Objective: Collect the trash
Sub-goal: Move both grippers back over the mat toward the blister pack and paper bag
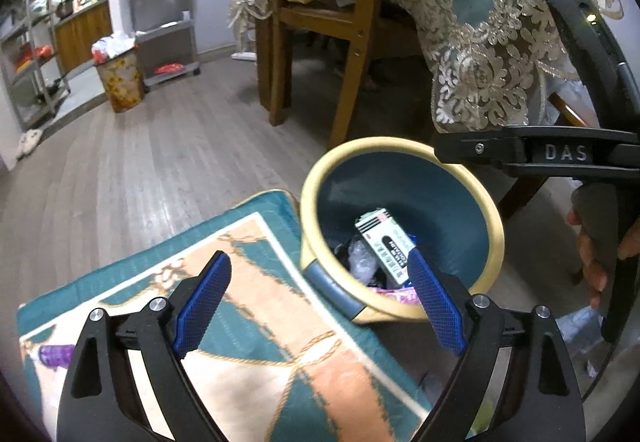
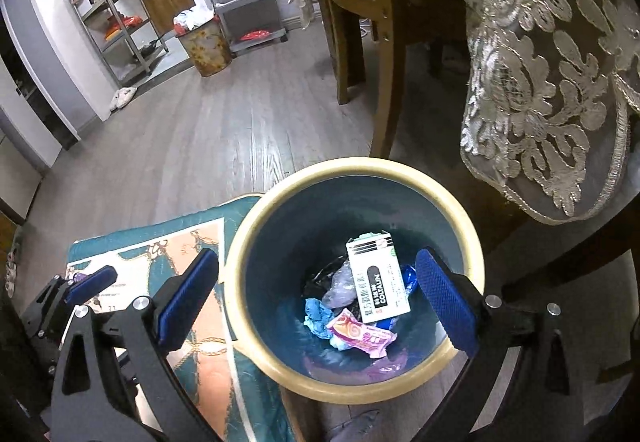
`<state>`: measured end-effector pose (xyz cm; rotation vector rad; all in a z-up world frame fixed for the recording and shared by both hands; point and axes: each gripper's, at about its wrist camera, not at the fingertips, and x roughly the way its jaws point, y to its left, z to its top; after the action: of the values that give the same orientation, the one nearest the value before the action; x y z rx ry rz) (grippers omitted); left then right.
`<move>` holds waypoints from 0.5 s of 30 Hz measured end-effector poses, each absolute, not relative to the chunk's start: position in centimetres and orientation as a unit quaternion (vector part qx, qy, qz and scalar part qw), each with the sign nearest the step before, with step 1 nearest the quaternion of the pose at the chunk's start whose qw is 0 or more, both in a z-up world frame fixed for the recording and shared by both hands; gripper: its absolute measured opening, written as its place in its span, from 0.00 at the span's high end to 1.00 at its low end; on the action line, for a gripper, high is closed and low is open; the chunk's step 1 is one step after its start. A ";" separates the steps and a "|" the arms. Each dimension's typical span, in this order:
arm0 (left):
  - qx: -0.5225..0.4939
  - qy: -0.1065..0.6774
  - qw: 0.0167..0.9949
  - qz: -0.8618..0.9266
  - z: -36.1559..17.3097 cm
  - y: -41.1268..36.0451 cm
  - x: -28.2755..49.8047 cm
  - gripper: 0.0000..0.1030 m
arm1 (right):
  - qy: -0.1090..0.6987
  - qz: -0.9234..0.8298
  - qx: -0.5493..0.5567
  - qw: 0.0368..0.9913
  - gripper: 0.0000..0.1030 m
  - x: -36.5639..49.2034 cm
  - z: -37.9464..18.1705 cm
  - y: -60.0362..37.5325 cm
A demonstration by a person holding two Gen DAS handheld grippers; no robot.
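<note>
Both the left tongs [image 1: 320,302] and right tongs [image 2: 316,298] stand wide and empty above the wastebasket [image 2: 256,242], which already holds a medicine box [image 2: 378,278] and wrappers [image 2: 360,338], while a purple item [image 1: 54,356] at 8 o'clock on the rug [image 1: 280,342] remains uncollected.

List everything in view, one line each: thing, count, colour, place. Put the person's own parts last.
waste bin: one, blue with cream rim, on the floor beside the mat
white box: one, white with black label, in the bin, on top
pink wrapper: one, pink, in the bin, below the box
blue crumpled scrap: one, light blue, in the bin
mat: one, teal and peach, on the floor left of the bin
chair: one, brown wood, behind the bin
lace tablecloth: one, teal with cream lace, hanging over the bin
floral bin: one, yellow patterned, far left by the shelves
left hand-held gripper: one, black with blue pads, open, empty
right hand-held gripper: one, black with blue pads, open over the bin, empty
</note>
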<state>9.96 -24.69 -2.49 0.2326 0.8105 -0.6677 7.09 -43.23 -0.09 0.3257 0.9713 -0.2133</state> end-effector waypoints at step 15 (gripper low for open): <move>0.104 0.371 0.882 -0.270 0.0 -15.9 9.9 0.13 | 0.466 -0.077 0.143 0.870 0.06 9.9 -0.2 -36.9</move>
<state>9.94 -15.91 0.02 0.2167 0.7718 -0.5632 9.92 -36.86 -0.19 0.2988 0.9753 -0.1615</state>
